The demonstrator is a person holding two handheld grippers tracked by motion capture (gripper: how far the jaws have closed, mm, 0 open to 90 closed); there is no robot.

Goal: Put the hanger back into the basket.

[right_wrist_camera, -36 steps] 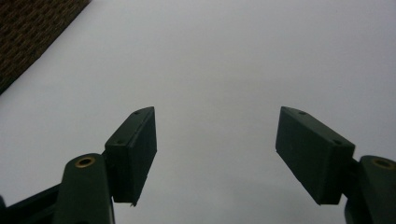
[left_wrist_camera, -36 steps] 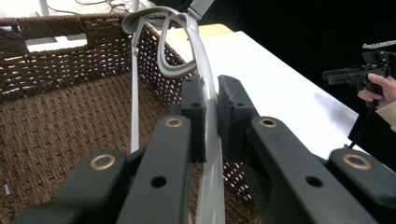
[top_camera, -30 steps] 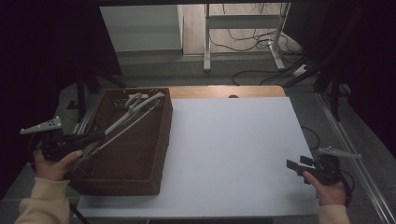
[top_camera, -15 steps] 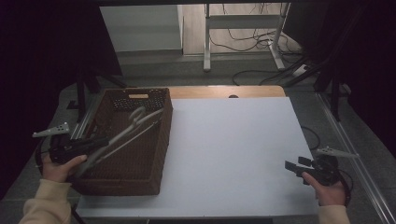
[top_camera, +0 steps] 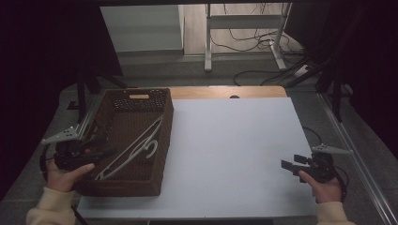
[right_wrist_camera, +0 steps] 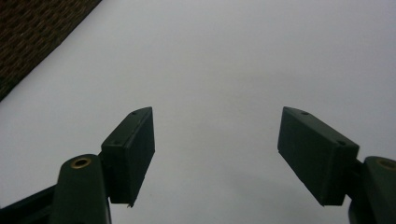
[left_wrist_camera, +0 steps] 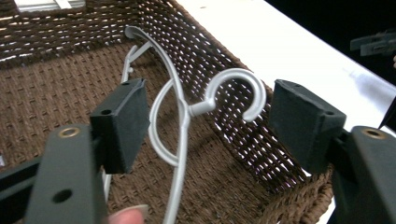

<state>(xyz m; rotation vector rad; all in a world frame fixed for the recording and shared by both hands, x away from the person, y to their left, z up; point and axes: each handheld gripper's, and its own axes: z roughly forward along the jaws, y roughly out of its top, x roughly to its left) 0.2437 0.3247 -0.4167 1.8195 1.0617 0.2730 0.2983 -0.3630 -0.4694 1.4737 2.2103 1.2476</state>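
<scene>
- Left gripper (left_wrist_camera: 208, 126) wide open, gripping nothing, poised at the near left rim of the basket (top_camera: 162, 140)
- Between its fingers (left_wrist_camera: 123, 123), beyond the tips: hanger (left_wrist_camera: 180, 140), white, lying loose on the basket floor, hook (left_wrist_camera: 238, 91) curled toward the right finger, touching neither pad
- Far end of the hanger leaning against the basket wall, possibly; hard to tell in dim light
- Right gripper (right_wrist_camera: 217, 154) wide open too, empty, low over the bare white table (right_wrist_camera: 233, 56)
- Basket corner well beyond its left finger (right_wrist_camera: 130, 149), far off
</scene>
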